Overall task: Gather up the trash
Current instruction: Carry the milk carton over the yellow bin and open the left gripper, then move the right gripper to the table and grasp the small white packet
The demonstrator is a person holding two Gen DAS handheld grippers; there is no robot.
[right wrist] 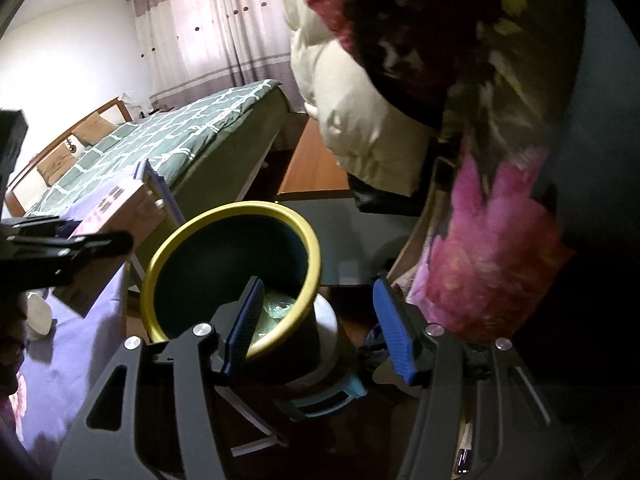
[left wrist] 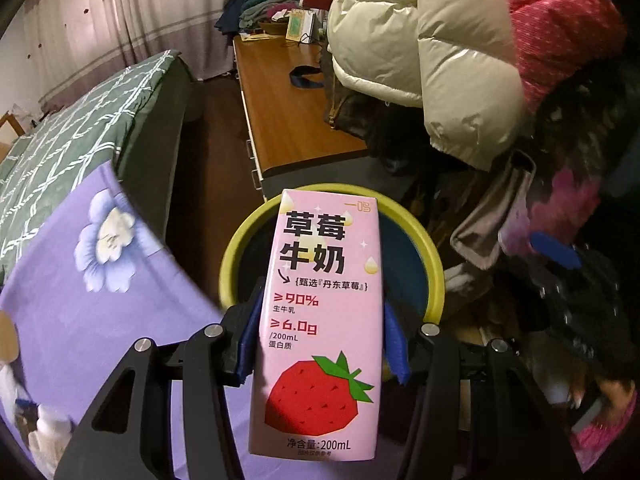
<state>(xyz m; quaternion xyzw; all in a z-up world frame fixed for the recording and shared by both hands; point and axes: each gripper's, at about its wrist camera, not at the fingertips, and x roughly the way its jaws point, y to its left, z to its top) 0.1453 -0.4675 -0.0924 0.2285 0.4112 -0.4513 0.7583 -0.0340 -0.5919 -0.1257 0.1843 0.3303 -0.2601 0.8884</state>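
Observation:
A pink strawberry milk carton (left wrist: 316, 320) stands upright between the blue pads of my left gripper (left wrist: 324, 304), which is shut on its sides. Behind and below the carton is a dark bin with a yellow rim (left wrist: 432, 256). In the right wrist view the same bin (right wrist: 224, 216) opens just ahead, with crumpled clear trash (right wrist: 278, 306) at its bottom. My right gripper (right wrist: 318, 288) hangs open over the bin's near rim, its pads touching nothing. The left gripper (right wrist: 68, 248) with the carton (right wrist: 120, 208) comes in from the left of the bin.
A purple flowered sheet (left wrist: 100, 300) lies to the left, with a bed under a green checked quilt (right wrist: 168, 140) beyond. A wooden desk (left wrist: 288, 120) runs behind the bin. A cream puffer coat (left wrist: 420, 48) and pink garments (right wrist: 488, 248) hang close on the right.

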